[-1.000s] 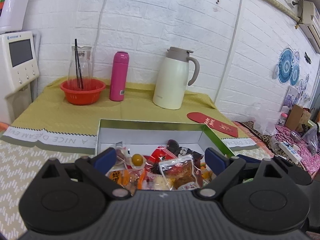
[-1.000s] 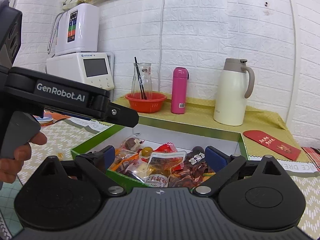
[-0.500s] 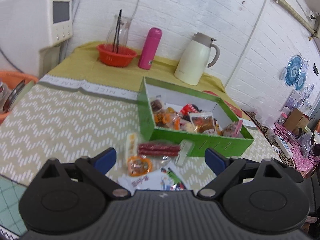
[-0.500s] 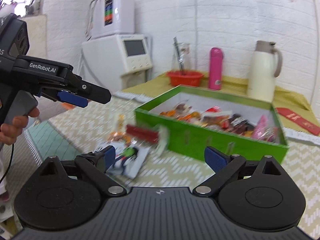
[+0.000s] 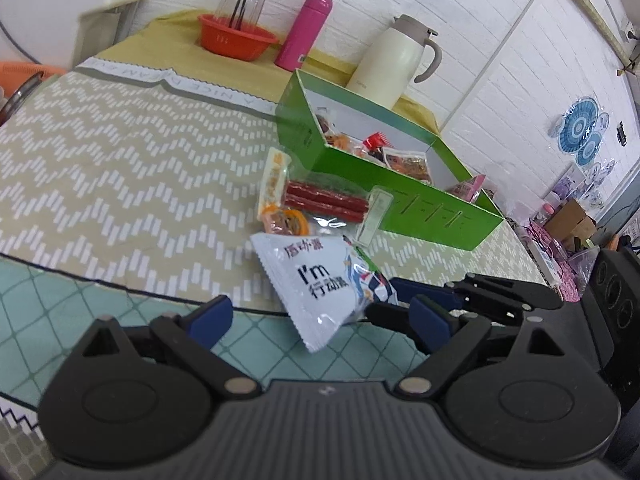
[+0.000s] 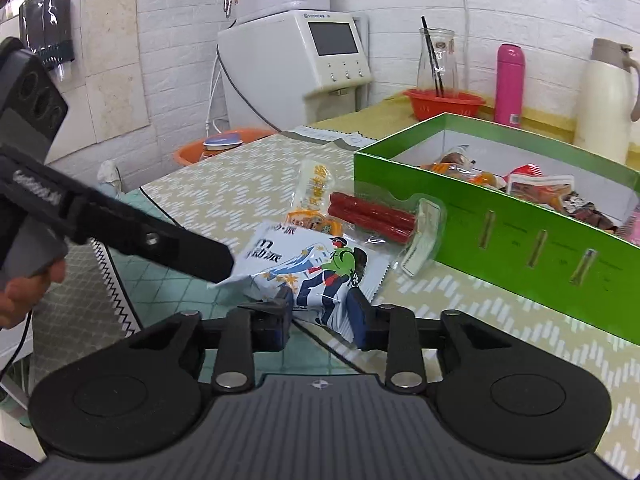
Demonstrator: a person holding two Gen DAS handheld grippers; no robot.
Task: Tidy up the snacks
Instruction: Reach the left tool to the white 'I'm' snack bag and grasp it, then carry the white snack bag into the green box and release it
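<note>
Right gripper [image 6: 320, 312] pinched narrow on the near edge of the white snack packet [image 6: 316, 268], pads pressing both faces. Left gripper [image 5: 316, 316] spread wide, holding nothing, packet [image 5: 320, 280] lying between its fingers. Printed on the packet: "I'm" plus Chinese characters and a cartoon hiker. Just beyond the packet, red sausage sticks [image 5: 326, 200] and an orange-wrapped snack [image 5: 286, 220]; farther ahead, the green box [image 5: 404, 208] part-filled with snacks. Lettering on the left gripper's side too blurred to read.

The white snack pouch [image 6: 316, 268] hides its near edge between the right claw [image 6: 320, 316] fingers; its small print is unreadable.
</note>
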